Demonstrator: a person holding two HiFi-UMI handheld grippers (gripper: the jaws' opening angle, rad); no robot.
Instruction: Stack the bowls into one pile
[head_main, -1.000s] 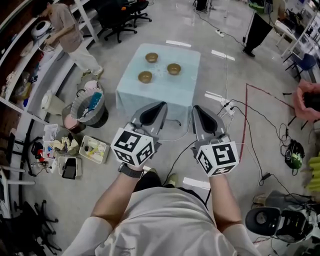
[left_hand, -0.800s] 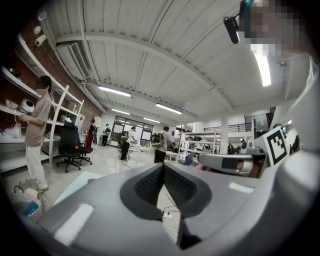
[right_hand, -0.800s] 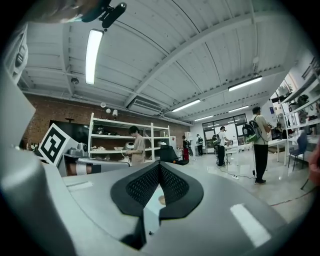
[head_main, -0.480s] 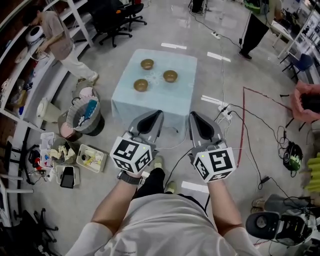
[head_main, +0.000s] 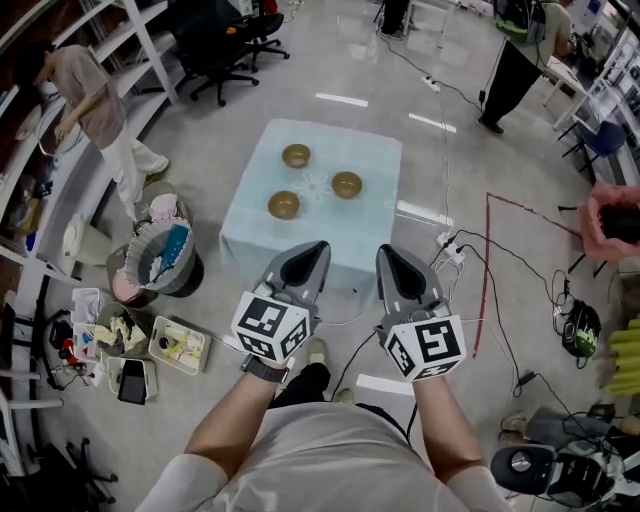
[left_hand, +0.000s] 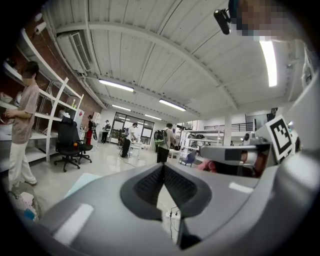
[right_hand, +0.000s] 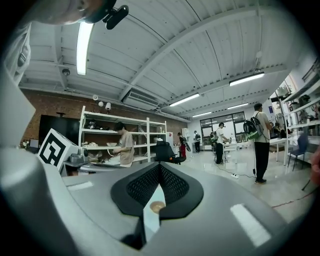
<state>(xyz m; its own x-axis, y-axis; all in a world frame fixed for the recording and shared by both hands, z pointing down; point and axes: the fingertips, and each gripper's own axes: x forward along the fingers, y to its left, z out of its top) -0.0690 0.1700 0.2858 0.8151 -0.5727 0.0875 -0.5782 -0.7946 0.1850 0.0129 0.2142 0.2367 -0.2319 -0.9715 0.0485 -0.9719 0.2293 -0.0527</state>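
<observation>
Two tools held low, side by side above the floor (head_main: 480, 400), close to the person's body. Left hand-held gripper (head_main: 316, 250): jaws pressed together, empty. Right hand-held gripper (head_main: 390, 252): jaws likewise pressed tip to tip, empty. Ahead of both and well apart from them, the surface (head_main: 372, 150) under a pale blue cover. Three brown bowls stand on it, each apart from the others: near bowl (head_main: 284, 204) at left, right bowl (head_main: 347, 184), far bowl (head_main: 296, 155) behind. Full bin (head_main: 160, 255) on the floor left of the surface.
</observation>
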